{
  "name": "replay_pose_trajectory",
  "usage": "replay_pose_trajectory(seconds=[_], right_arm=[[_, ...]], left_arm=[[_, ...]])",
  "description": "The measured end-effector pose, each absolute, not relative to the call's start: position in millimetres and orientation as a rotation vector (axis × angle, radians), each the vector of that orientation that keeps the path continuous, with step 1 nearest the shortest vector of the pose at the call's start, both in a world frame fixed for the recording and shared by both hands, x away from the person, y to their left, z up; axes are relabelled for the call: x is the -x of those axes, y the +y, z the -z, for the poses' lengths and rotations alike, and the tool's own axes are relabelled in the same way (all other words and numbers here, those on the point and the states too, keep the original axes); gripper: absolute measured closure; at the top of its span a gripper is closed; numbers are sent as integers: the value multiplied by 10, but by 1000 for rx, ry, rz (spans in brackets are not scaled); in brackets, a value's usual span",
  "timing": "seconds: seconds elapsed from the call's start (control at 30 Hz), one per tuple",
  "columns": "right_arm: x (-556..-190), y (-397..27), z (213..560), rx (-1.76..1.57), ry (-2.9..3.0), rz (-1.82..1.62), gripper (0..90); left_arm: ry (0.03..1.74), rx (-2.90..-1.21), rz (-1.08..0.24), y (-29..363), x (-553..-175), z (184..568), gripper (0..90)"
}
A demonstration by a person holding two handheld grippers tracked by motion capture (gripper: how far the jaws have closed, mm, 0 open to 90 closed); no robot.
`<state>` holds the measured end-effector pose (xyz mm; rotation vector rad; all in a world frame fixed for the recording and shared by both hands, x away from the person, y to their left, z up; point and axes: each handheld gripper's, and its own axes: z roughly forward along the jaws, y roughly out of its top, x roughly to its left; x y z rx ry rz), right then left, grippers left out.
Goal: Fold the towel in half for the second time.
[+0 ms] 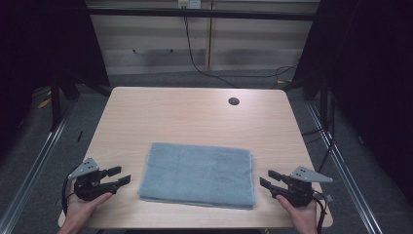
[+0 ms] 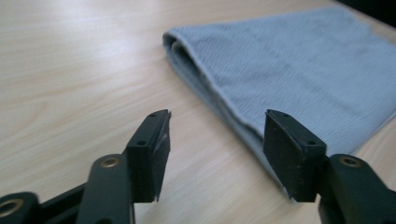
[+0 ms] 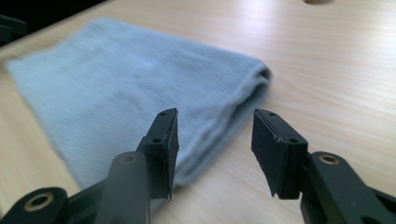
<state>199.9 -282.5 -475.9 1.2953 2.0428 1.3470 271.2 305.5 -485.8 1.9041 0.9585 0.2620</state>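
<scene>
The left gripper [image 1: 122, 176] sits just off the left short edge of the folded grey-blue towel [image 1: 198, 174], and the right gripper [image 1: 267, 179] just off its right short edge; both point inward at the cloth, one from each side. Each pair of jaws stands spread with nothing between the pads, and neither touches the towel. In the left gripper view the left gripper [image 2: 212, 156] looks along the layered edge of the towel [image 2: 299, 70], which runs away ahead and to the right of the gap; in the right gripper view the right gripper [image 3: 215, 151] has the towel [image 3: 130, 88] ahead and to the left, its folded corner just beyond the jaws. The towel's long axis runs left to right, from one gripper to the other, so each hand seems about equally near its own end, and a grasp would likely mean closing in on those stacked edges. The towel lies flat on the near half of the pale wood table [image 1: 185, 117], whose far half is bare apart from a round cable hole [image 1: 234, 101] well behind the towel. Farther back, a grey floor and a light panelled wall with a black cable [image 1: 195, 58] hanging down.
</scene>
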Motion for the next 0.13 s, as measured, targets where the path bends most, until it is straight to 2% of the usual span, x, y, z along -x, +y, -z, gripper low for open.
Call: replay_pose_trajectory(seconds=[0.13], right_arm=[[-2022,-2924,4824,-1353,1997,-1308,461]], left_arm=[[981,-1928,-258,3039,-2738,4899,366]])
